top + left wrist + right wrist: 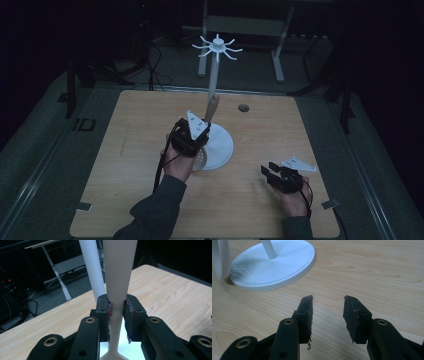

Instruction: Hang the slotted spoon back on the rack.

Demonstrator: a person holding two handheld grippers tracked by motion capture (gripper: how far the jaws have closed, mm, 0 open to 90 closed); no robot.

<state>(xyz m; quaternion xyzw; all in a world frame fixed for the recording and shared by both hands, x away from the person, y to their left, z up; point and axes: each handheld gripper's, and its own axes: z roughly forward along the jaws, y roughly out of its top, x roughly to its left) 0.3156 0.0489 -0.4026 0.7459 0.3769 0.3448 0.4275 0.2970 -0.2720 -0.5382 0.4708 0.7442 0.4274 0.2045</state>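
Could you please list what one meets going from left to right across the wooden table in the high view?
Left gripper, shut on a pale wooden-handled utensil → round white base of the hook stand → small dark hole in the tabletop → right gripper, fingers open and empty.

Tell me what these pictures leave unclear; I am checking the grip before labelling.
- Utensil: left gripper view cuts off its upper end; in the high view the left gripper covers its lower part, so its kind is unsure.
- Stand: the right gripper view's top edge cuts its pole.
- Right gripper: small and dim in the high view.
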